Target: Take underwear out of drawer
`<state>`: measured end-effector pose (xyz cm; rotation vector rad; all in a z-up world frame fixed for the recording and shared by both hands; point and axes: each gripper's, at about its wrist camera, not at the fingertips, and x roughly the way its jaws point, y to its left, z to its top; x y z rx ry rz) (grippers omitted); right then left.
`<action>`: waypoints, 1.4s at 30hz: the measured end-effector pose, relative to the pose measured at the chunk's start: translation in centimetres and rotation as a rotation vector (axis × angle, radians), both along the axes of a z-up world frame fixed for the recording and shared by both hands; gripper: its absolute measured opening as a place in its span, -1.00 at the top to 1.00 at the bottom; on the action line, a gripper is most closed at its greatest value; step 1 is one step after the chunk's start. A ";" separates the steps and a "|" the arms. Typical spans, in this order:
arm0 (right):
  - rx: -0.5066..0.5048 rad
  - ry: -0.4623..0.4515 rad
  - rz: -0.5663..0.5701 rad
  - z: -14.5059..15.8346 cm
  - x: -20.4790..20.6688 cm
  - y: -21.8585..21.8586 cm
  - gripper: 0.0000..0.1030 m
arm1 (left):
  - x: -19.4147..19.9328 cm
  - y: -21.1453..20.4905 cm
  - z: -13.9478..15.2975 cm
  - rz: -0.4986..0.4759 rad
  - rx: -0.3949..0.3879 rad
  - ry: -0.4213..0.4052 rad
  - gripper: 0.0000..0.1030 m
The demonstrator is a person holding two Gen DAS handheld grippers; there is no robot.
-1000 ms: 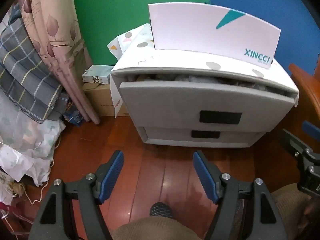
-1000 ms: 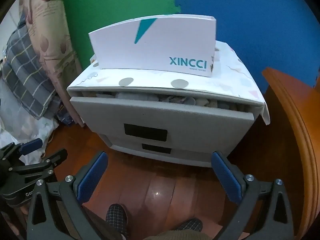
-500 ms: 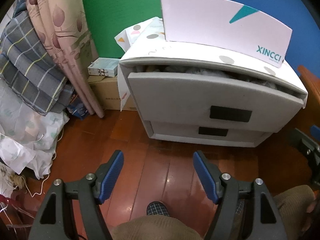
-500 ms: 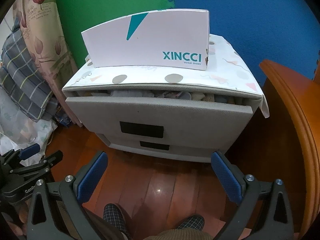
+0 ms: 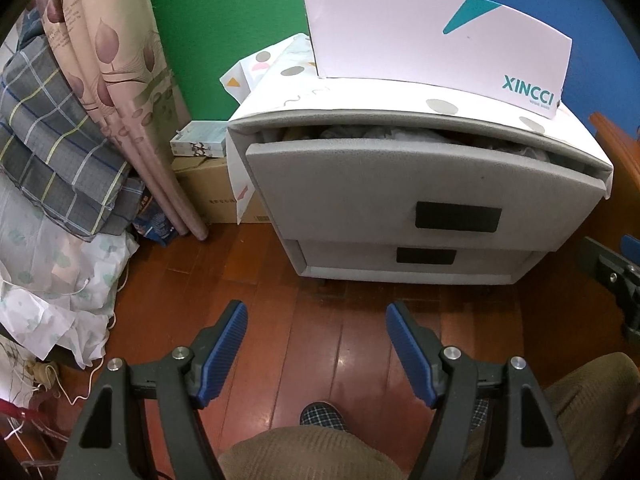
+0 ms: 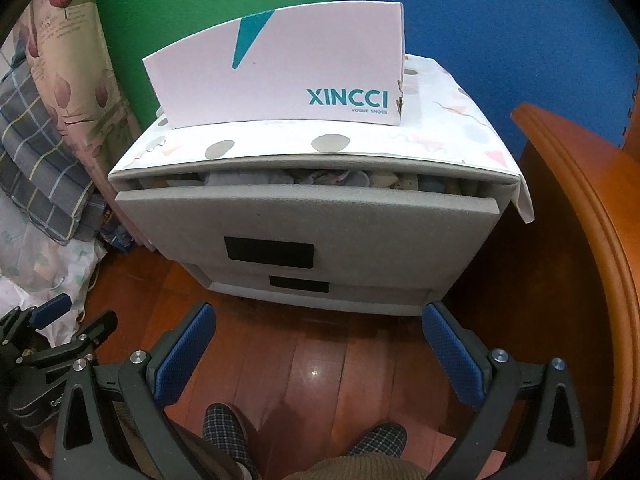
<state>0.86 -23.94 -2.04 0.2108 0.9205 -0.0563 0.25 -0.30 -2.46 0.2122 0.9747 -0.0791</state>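
Note:
A grey two-drawer cabinet stands on the wooden floor. Its top drawer (image 5: 420,188) (image 6: 312,220) is pulled out a little, and a strip of crumpled grey and pale underwear (image 6: 304,179) (image 5: 400,134) shows in the gap. The lower drawer (image 5: 416,258) is pushed in. My left gripper (image 5: 316,312) hangs open over the floor, short of the cabinet, with nothing between its blue pads. My right gripper (image 6: 320,312) is open wider, just in front of the cabinet's base, also with nothing in it.
A white shoe box (image 6: 280,76) sits on the cabinet's patterned paper top. Left are curtains (image 5: 104,64), plaid bedding (image 5: 52,152), and a cardboard box (image 5: 208,192). A wooden furniture edge (image 6: 592,216) stands close on the right. A person's slippered feet (image 6: 228,428) rest on the floor below.
Both views have drifted slightly, the cabinet sitting a little further right in the left wrist view. The drawers and both grippers' openings look unchanged.

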 end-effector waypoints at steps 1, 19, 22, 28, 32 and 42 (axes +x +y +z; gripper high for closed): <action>0.000 0.004 -0.001 -0.1 0.0 0.0 -0.99 | 0.0 0.1 0.0 0.003 0.002 0.001 -0.43; 0.025 0.021 -0.022 -0.7 0.3 -0.8 -0.99 | 0.4 0.2 -0.4 0.006 0.000 0.020 -0.43; 0.030 0.022 -0.025 -0.8 0.3 -1.0 -0.99 | 0.5 0.3 -0.4 0.006 0.000 0.022 -0.43; 0.034 0.023 -0.024 -0.9 0.4 -1.0 -0.99 | 0.7 0.3 -0.5 0.006 -0.005 0.030 -0.43; 0.035 0.023 -0.024 -0.9 0.4 -1.1 -0.99 | 0.7 0.4 -0.6 0.007 -0.006 0.027 -0.43; 0.038 0.022 -0.026 -1.0 0.3 -1.2 -0.99 | 0.6 0.5 -0.6 0.007 -0.009 0.027 -0.43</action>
